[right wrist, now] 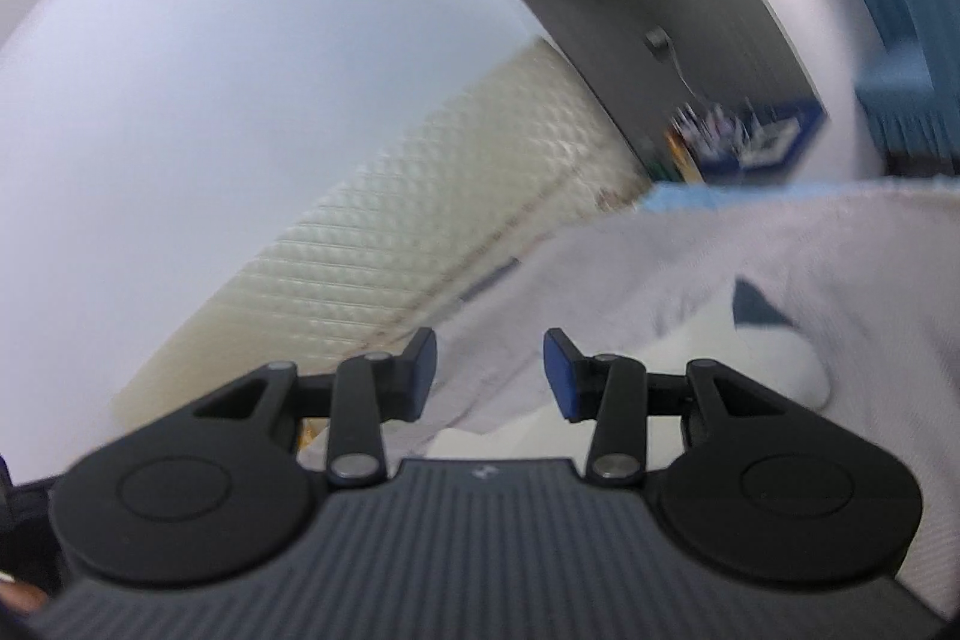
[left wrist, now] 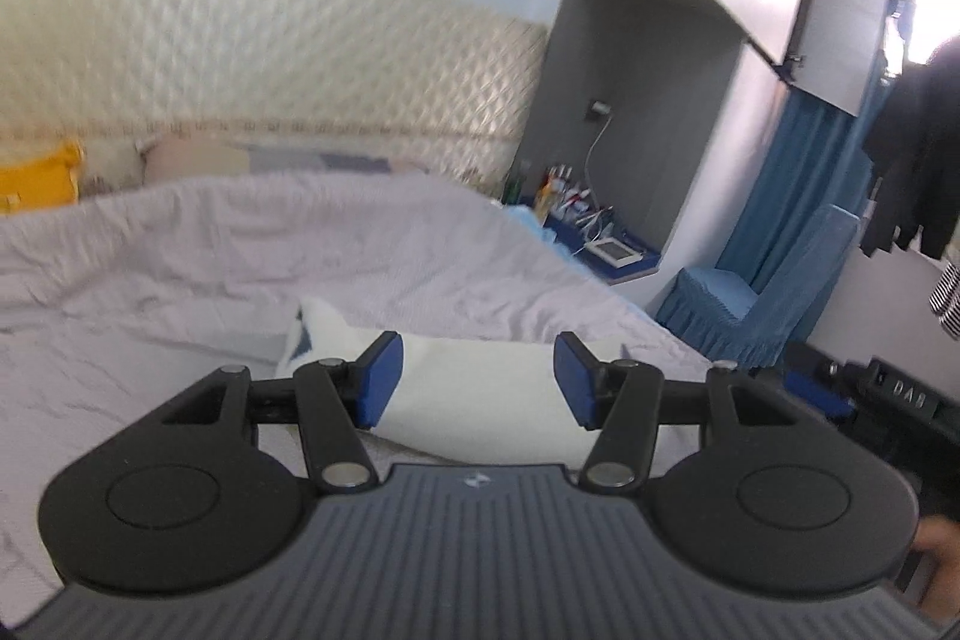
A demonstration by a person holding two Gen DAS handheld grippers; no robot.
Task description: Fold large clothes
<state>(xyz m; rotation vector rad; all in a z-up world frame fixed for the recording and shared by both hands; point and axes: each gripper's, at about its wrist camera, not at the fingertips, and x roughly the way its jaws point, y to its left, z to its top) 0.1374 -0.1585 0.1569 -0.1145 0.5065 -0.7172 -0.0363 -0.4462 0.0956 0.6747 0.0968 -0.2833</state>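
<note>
A folded white garment (left wrist: 474, 418) with a dark blue patch lies on the pale lilac bed sheet (left wrist: 180, 280). My left gripper (left wrist: 477, 358) hovers above the garment. Its blue pads (left wrist: 381, 382) stand well apart and nothing is between them. In the right wrist view the same white garment (right wrist: 750, 364) lies low on the right, blurred by motion. My right gripper (right wrist: 489, 352) is open over the sheet (right wrist: 660, 268), tilted, clear of the cloth, and holds nothing.
A quilted cream headboard (left wrist: 270, 58) runs behind the bed, with a yellow item (left wrist: 42, 178) at its left. To the right are a cluttered bedside shelf (left wrist: 600, 244), a blue covered chair (left wrist: 762, 292) and dark clothes hanging (left wrist: 918, 148).
</note>
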